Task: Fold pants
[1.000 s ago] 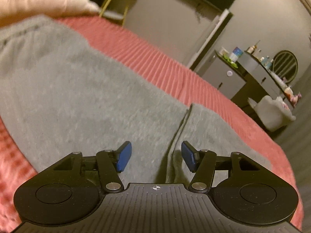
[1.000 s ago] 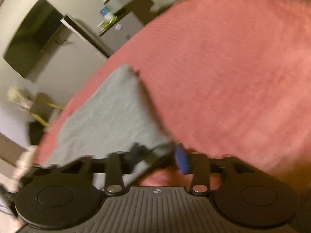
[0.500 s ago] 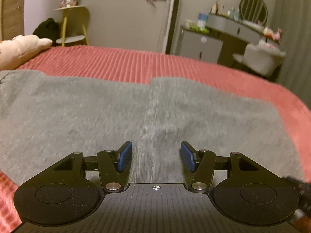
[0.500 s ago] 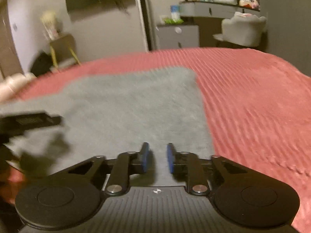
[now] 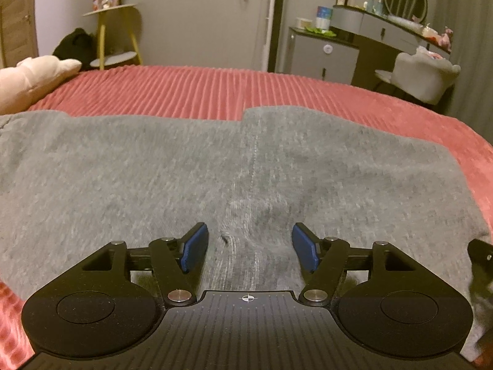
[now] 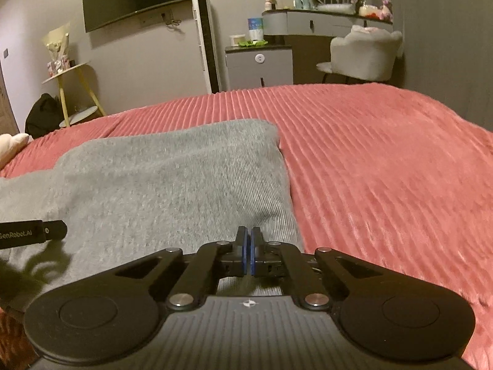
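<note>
While my left tool [image 5: 248,248] gapes over the pants [image 5: 215,169], my right tool [image 6: 248,251], pinched at their 5 o'clock edge, should lift evenly.

Red ribbed bed [image 6: 385,160] carries grey pants [image 5: 154,169], pale pillow [image 5: 27,80].

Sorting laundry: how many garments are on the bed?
1: the gray pants lie spread on the red bedspread, just ahead of the open left claw. More could be hidden outside the views.
</note>
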{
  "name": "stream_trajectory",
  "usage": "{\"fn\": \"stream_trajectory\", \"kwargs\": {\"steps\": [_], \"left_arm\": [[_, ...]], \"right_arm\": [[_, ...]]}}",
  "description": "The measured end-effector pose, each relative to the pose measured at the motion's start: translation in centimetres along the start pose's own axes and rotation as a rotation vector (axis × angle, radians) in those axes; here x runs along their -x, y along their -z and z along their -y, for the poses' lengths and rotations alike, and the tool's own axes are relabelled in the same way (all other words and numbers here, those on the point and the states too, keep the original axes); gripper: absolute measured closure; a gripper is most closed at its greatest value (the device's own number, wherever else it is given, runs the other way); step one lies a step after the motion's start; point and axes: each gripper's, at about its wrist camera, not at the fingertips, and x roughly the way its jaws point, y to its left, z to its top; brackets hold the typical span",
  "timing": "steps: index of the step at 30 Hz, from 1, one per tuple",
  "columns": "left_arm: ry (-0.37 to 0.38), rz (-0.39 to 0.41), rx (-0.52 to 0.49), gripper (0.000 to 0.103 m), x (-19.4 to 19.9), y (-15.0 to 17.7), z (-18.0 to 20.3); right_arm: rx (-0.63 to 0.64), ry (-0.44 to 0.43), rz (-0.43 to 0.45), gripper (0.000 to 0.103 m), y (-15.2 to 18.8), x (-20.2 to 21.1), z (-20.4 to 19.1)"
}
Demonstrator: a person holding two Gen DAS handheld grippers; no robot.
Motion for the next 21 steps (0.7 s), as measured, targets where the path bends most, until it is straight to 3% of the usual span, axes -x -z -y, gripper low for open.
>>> {"fn": "stream_trajectory", "kwargs": {"steps": [8,14,18,21], "left_arm": [[-0.036,0.005,0.075,0.031,0.4,-0.4,-1.2],[-0.06,0.078,0.179,0.036,2.5,-0.7,-2.6],[-0.054,0.16,0.057,0.033,3.8,-1.5,-0.5],[-0.031,0.158,-0.052,0.032,3.1,-2.4,1.6]], "right_arm": [[-0.045,-0.002,0.008,0.103,-0.8,-1.0,0.4],[-0.13,-0.032,0.05,0.101,-1.8,-0.2,1.3],[-0.091,-0.073,0.076,0.099,-2.8,-0.5,0.6],[-0.046,-0.089,0.061,0.099,-3.5,-1.8,0.0]]}}
